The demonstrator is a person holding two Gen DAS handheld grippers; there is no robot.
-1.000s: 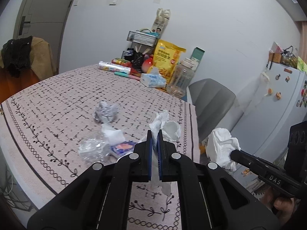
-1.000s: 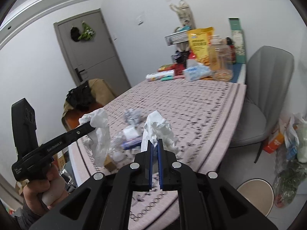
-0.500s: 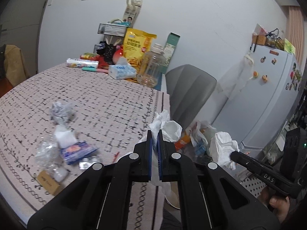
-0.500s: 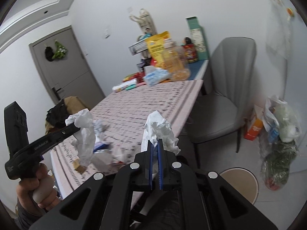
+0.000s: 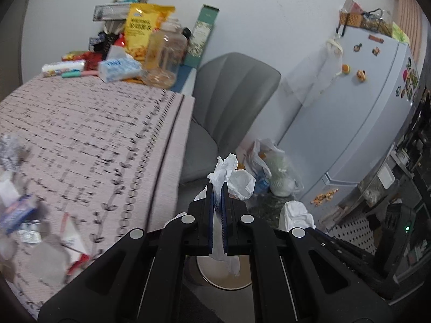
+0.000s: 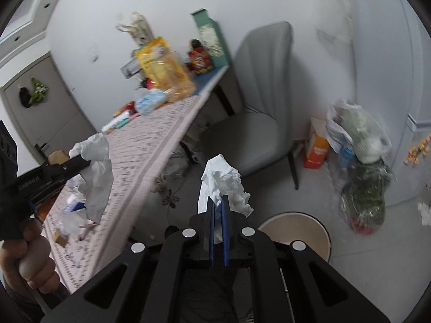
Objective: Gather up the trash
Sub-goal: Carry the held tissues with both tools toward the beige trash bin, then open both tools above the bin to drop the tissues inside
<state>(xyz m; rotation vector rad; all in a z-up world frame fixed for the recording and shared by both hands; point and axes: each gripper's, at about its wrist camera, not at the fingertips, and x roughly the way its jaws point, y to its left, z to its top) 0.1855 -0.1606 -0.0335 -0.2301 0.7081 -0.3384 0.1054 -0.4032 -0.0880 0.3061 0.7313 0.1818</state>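
Carrying tissue wads w/ both grippers, bin (image 6: 317,231) below-right of right jaws.
Left gripper (image 5: 217,202) pinches crumpled tissue (image 5: 233,177); right gripper (image 6: 218,210) pinches white tissue wad (image 6: 221,180). Both prob. light, soft, compressible; grip the bulk, not loose edges.

Both grippers are matt black plastic with blue pads and bright metal pivot pins. The left gripper (image 5: 217,196) clamps a thin, crumpled white tissue (image 5: 232,173); the right gripper (image 6: 218,204) clamps a second crumpled paper tissue (image 6: 222,181). The tablecloth (image 5: 89,132) is woven cloth. The fridge (image 5: 358,113) has a smooth, satin finish.
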